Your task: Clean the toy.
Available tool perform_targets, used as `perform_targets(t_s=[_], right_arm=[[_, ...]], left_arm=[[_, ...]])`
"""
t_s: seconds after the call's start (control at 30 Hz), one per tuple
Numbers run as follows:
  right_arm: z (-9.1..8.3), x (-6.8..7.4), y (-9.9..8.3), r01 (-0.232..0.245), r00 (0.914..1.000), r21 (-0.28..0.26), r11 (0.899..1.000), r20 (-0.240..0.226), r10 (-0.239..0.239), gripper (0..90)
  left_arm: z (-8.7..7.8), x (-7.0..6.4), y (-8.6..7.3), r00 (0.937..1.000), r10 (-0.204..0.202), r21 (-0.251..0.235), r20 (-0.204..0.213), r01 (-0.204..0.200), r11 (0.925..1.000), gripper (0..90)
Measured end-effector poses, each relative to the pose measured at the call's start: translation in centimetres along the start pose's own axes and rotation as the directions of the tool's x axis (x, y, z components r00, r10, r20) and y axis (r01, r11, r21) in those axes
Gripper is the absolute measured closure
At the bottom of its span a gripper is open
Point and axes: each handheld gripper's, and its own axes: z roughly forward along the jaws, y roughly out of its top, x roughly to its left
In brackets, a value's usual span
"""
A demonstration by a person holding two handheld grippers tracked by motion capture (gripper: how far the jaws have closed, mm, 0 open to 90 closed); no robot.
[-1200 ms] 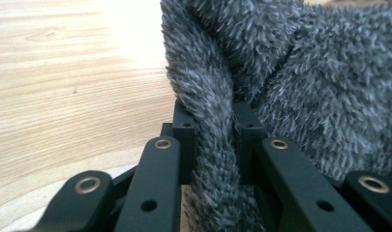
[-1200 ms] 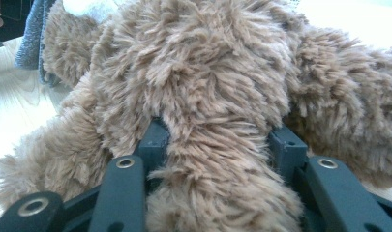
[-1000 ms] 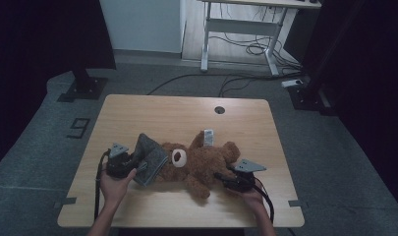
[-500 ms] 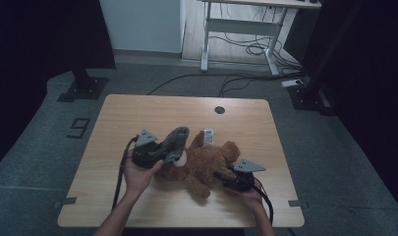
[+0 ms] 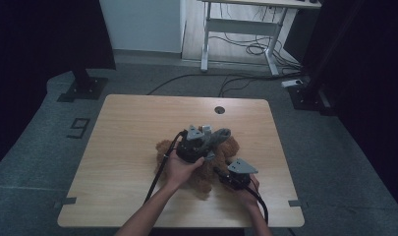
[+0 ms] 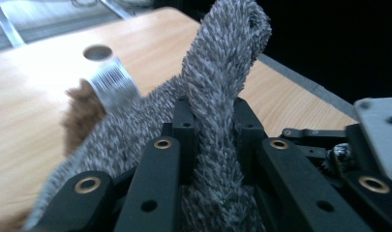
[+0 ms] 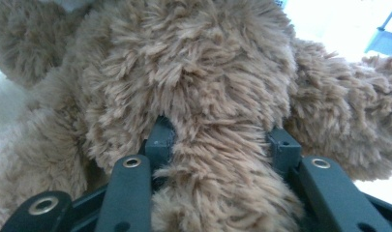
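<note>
teddy bear (image 5: 206, 167) lies on the wooden table (image 5: 127, 142), toward the person's side and a bit right of the middle, and both claws are on it. nearest the person, the right claw (image 5: 231, 178) sits at the bear's near right edge; in the right gripper view its two black jaws are pressed into a thick lump of brown fur (image 7: 203, 121), clenched on that part of the bear, with more of the plush spreading out beyond and to both sides of the tips. which limb it has hold of i cannot tell.

just beyond that and to its left, the left claw (image 5: 199, 145) hovers over the middle of the bear, the person's left hand (image 5: 179, 167) wrapped around its body. it is grasping a grey fuzzy cloth (image 6: 218, 96): in the left gripper view the jaws stand close on either side of a twisted strip of it, which rises past the tips, while more grey cloth hangs off to the left below the jaws. farther out past the tips a white tag with a barcode (image 6: 111, 87) sticks up beside a tuft of brown fur. beyond that there is bare tabletop and a round hole (image 5: 219, 109) near the far edge.
</note>
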Motion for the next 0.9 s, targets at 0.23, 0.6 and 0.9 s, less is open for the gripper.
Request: perform_targets(t_s=[0.23,0.6,0.9], right_arm=[[-0.3,0.3,-0.1,0.023,0.9997,0.008,1.000,0.002,-0.023,57.1],[-0.7,0.3,-0.6,0.011,0.9996,0.009,1.000,-0.025,-0.011,57.1],[-0.8,0.5,-0.7,0.005,0.9995,0.012,1.000,-0.032,-0.004,57.2]], left_arm=[[0.3,0.7,-1.5,0.9992,0.008,0.025,-0.040,-0.007,0.9997,76.5],[-3.3,4.1,-3.5,0.9945,-0.044,0.017,-0.095,0.045,0.9988,76.2],[-6.0,6.0,-4.2,0.9879,-0.071,-0.028,-0.138,0.068,0.9973,76.2]])
